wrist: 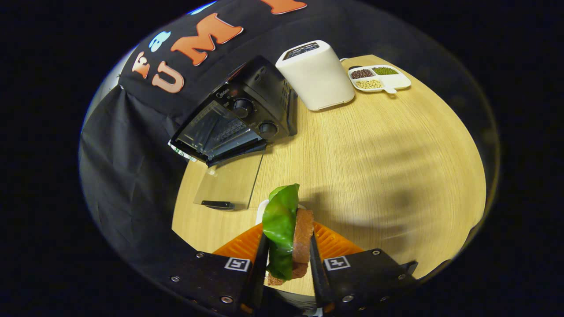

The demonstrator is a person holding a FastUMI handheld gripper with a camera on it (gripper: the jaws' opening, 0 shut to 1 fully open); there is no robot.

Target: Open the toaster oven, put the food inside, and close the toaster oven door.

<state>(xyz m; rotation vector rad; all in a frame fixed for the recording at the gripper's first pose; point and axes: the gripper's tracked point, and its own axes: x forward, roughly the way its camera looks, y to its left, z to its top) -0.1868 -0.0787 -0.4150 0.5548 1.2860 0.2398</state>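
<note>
Between the fingers of the gripper [288, 259] the food [288, 233] stands pinched from both sides: a brown slab with a green leaf laid against its left face, long axis running up and away along the fingers. Just under it sits an orange tray [335, 244] with a white dish rim peeking out behind the leaf, so the food looks freshly lifted or not yet clear of the tray. Ahead and to the left of the food the oven [238, 119] waits on the table [374, 154], its glass door [227, 182] already dropped flat toward the gripper, handle at the near edge, cavity dark behind it. My guess is the coming move is a carry forward and leftward over that door into the opening, keeping the slab's thin side aligned with the mouth. Right of the oven stands a white toaster [317, 77], and beyond that a divided dish [398, 81] holding three sorts of beans or grains: dark, green and pale, one compartment bare
</note>
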